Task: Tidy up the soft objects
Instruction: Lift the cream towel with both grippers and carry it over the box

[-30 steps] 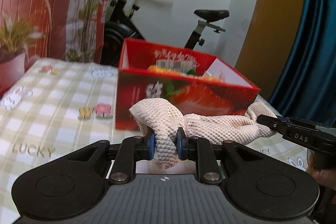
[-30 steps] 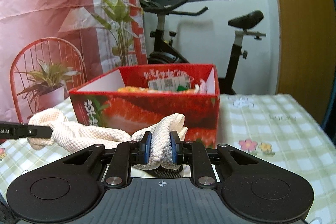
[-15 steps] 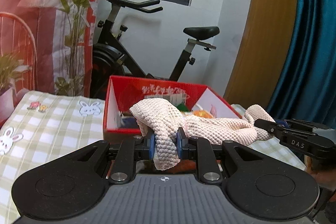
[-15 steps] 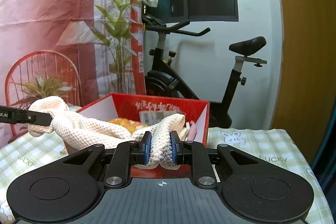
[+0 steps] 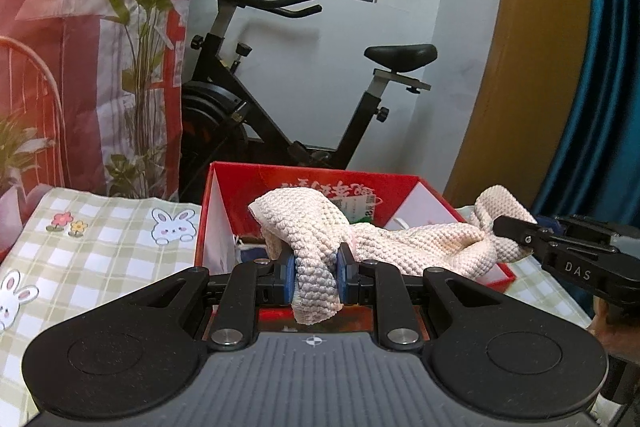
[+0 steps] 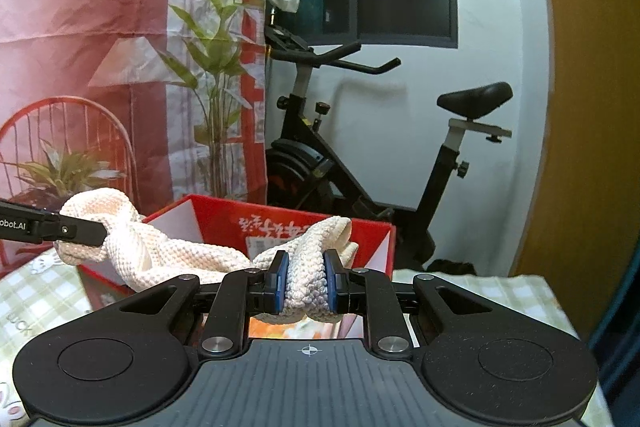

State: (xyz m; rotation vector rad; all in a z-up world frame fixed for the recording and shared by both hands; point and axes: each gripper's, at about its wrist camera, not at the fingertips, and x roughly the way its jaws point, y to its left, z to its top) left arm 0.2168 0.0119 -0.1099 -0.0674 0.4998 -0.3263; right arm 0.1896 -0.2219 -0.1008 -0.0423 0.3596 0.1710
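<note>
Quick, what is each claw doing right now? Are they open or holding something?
Left claw: closed, pinching one end of the cream knitted cloth.
Right claw: closed, pinching the other end of the same cloth.

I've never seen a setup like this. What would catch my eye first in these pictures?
Probably the cream knitted cloth, stretched between two black grippers: the left gripper pinches one end and the right gripper the other. It hangs over an open red box on a checked tablecloth. Behind the box, a black exercise bike stands against the white wall.
</note>
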